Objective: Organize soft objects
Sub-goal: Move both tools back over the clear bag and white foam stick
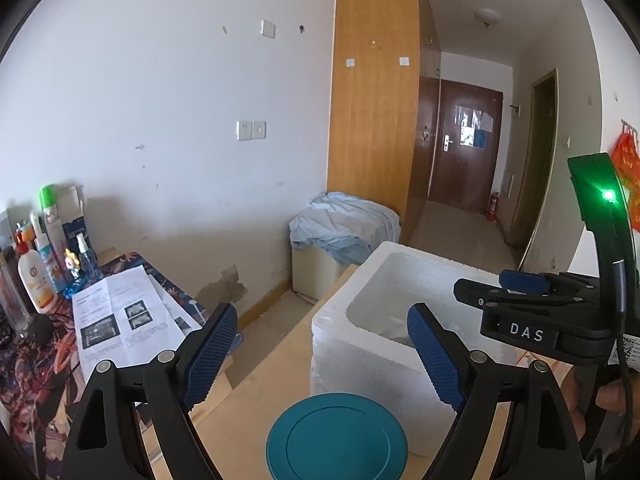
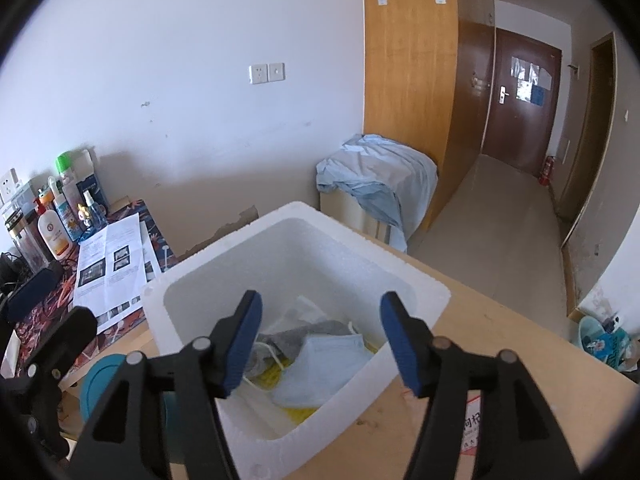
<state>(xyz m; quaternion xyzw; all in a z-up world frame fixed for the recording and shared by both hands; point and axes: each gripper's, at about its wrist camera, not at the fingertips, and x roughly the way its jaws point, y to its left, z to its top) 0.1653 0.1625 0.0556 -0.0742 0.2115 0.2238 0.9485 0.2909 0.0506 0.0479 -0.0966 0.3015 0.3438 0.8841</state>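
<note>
A white foam box (image 2: 424,284) stands on the wooden table (image 2: 500,360). Inside lie a light blue face mask (image 2: 324,364), a grey cloth (image 2: 316,330), a clear packet (image 2: 304,310) and something yellow (image 2: 298,412). My right gripper (image 2: 320,346) is open and empty, just above the box's near side. The box also shows in the left wrist view (image 1: 352,344). My left gripper (image 1: 322,354) is open and empty, left of the box, above a teal round plate (image 1: 336,438). The right gripper (image 1: 516,292) shows there over the box.
Printed papers (image 1: 120,316) lie on a patterned cloth at the left, with several bottles (image 1: 38,276) behind them. A cabinet draped with blue fabric (image 1: 344,224) stands by the wall. A wooden wardrobe (image 1: 372,100) and a hallway lie beyond.
</note>
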